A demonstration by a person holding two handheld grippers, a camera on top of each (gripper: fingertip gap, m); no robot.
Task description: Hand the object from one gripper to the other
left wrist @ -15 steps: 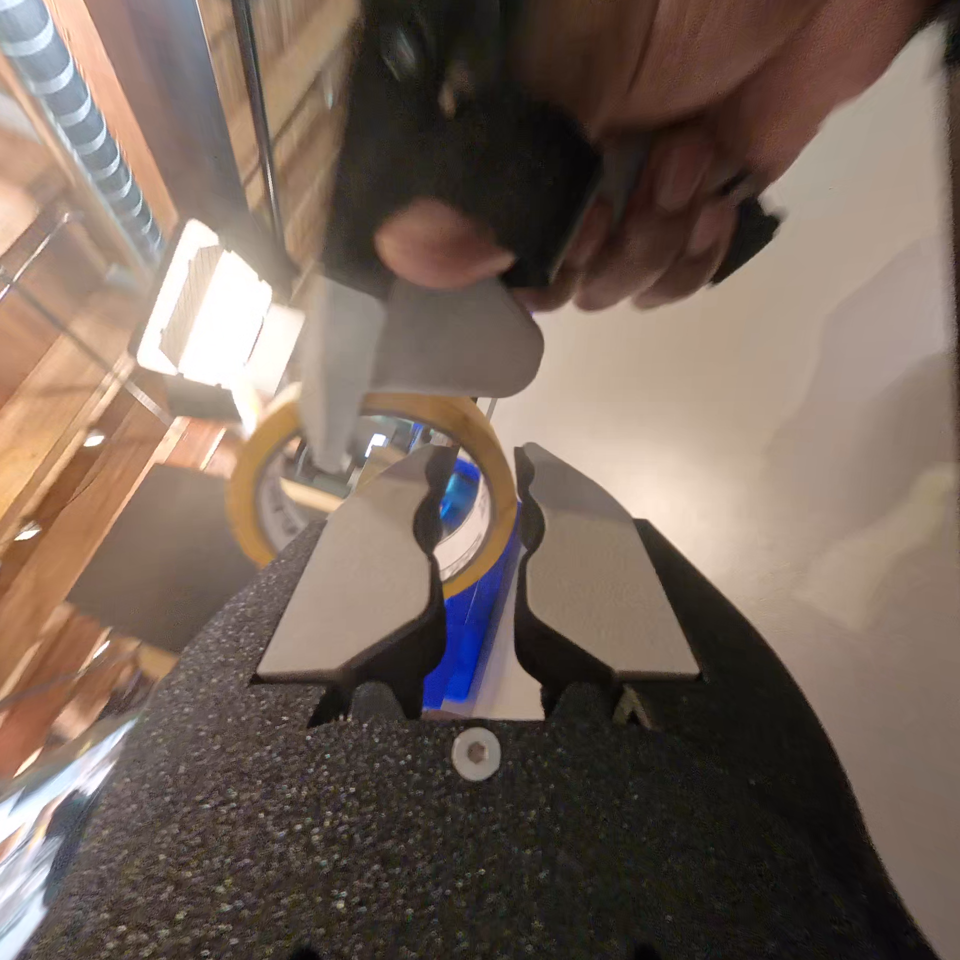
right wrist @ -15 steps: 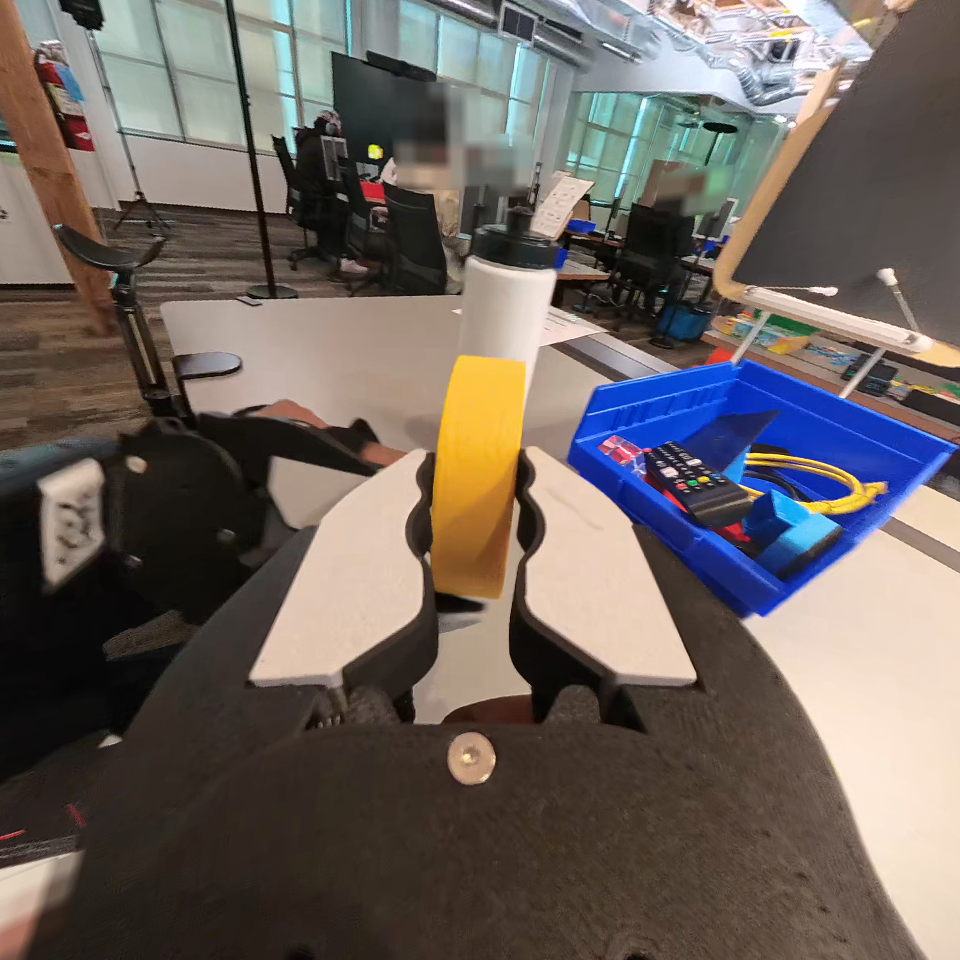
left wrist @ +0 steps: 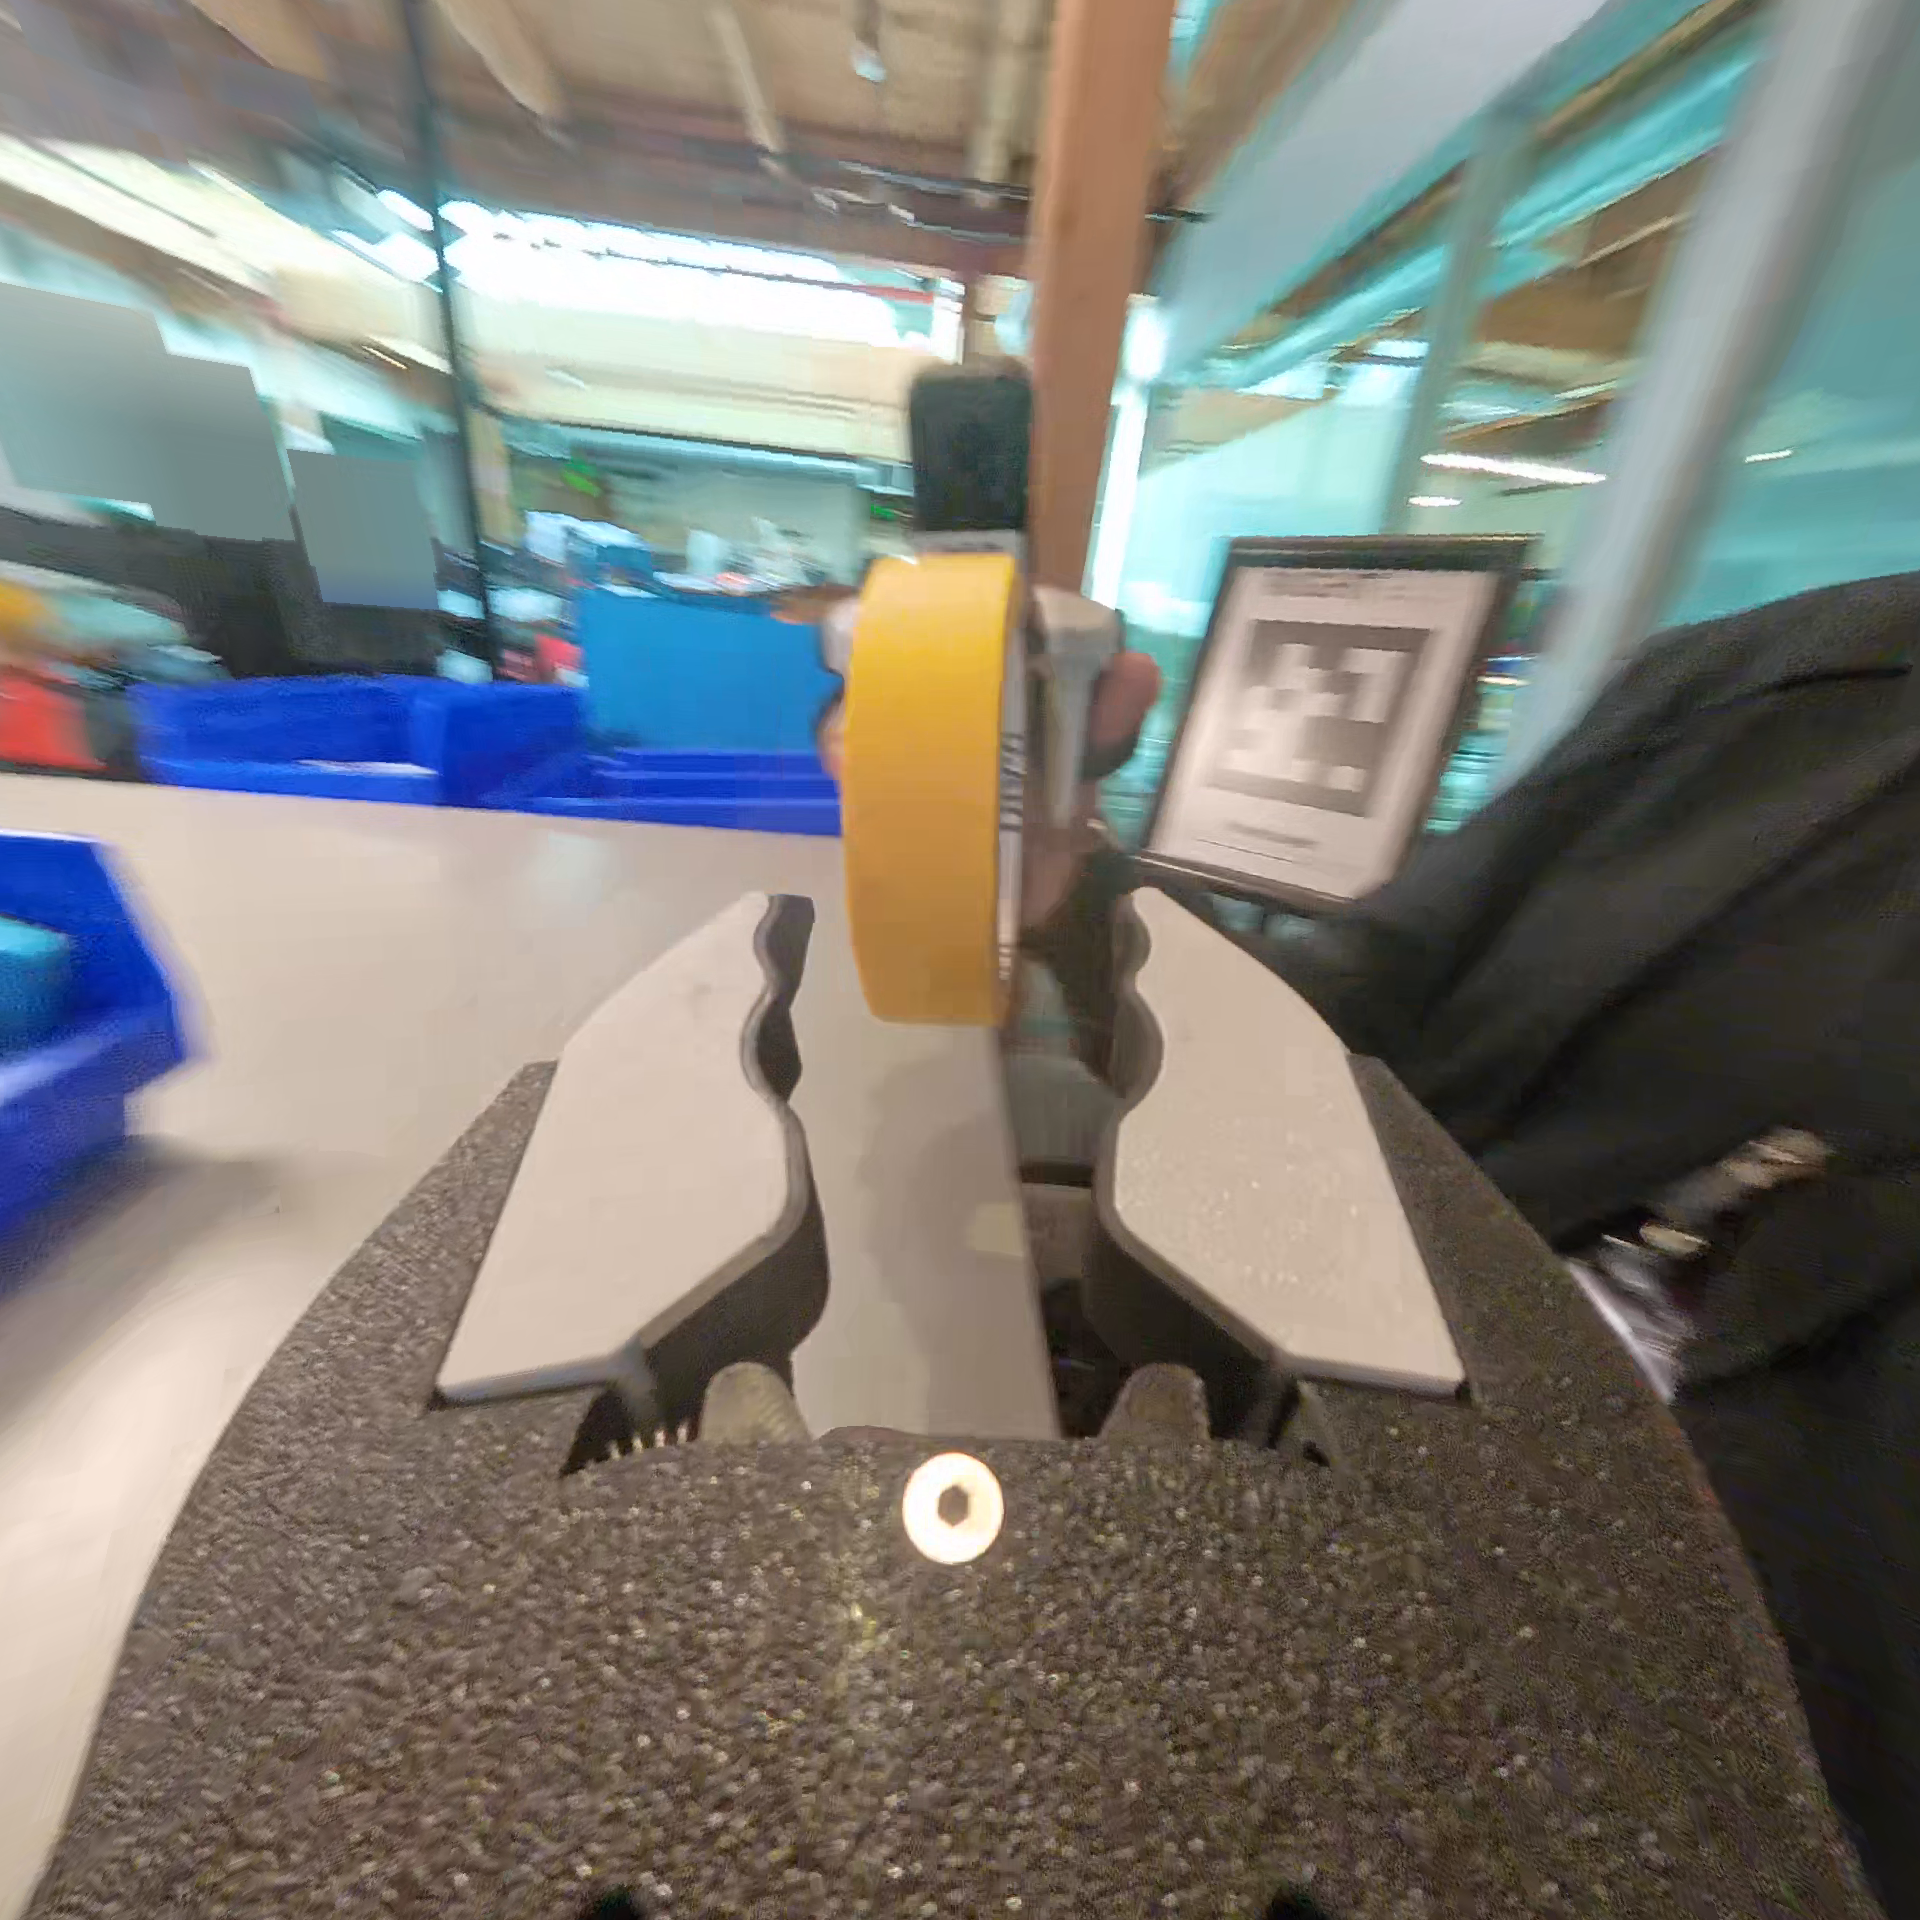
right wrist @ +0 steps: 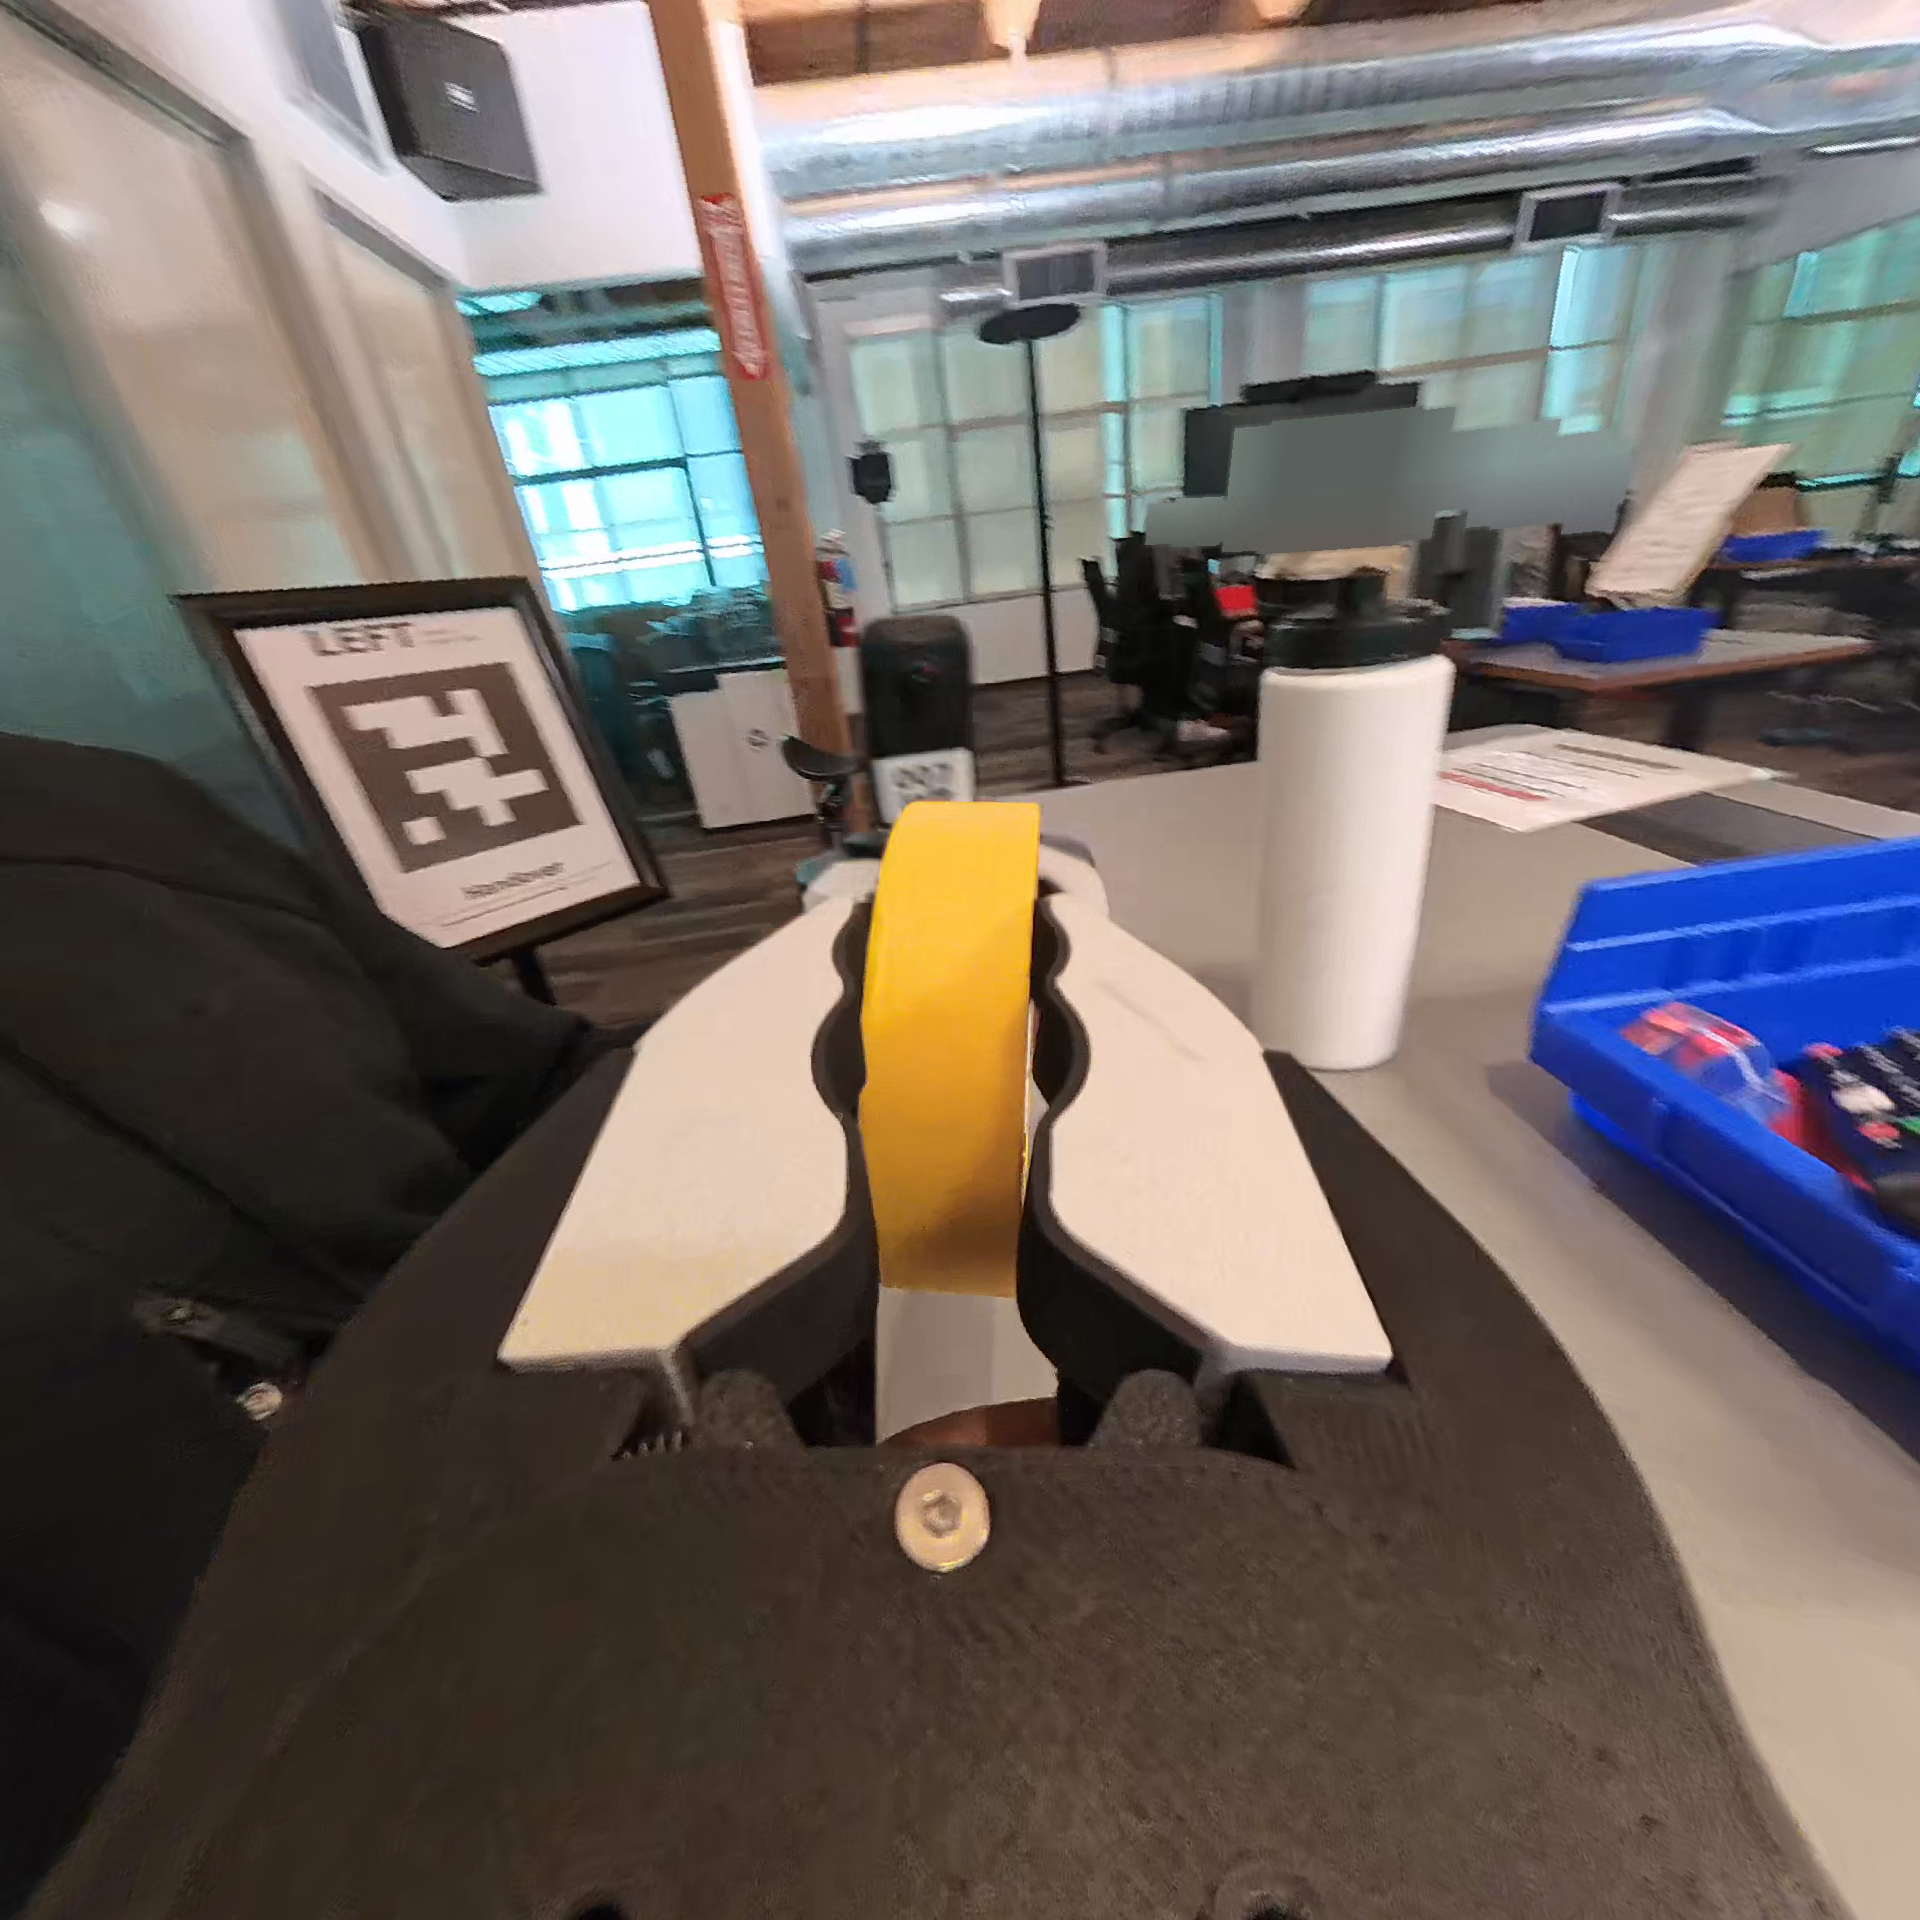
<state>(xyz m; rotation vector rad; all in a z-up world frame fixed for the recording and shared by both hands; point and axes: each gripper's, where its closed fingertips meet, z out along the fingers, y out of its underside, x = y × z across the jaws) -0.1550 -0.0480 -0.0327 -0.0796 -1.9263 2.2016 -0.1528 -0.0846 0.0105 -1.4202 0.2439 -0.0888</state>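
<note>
The yellow tape roll (right wrist: 951, 1049) stands edge-on between the grey fingers of my right gripper (right wrist: 951, 909), which is shut on it above the table. In the left wrist view the same roll (left wrist: 925, 790) hangs just ahead of my left gripper (left wrist: 956, 909), whose jaws stand wide apart and do not touch it. A grey finger (left wrist: 1075, 639) of the right gripper and part of a hand show behind the roll. I cannot tell whether the roll's lower edge reaches between the left fingertips.
A blue bin (right wrist: 1714, 935) of small items sits at the right of the grey table (right wrist: 1558, 1351), beside a white bottle (right wrist: 1351, 831). A framed marker sign (right wrist: 436, 769) and a black jacket (right wrist: 208, 1039) are at the left. More blue bins (left wrist: 416, 738) line the table's far side. Some 6 cm of space lies between my two pairs of fingers.
My left gripper has opened, let go of the roll's rim and swung to a level view facing it. The right gripper keeps the roll and has turned left.
</note>
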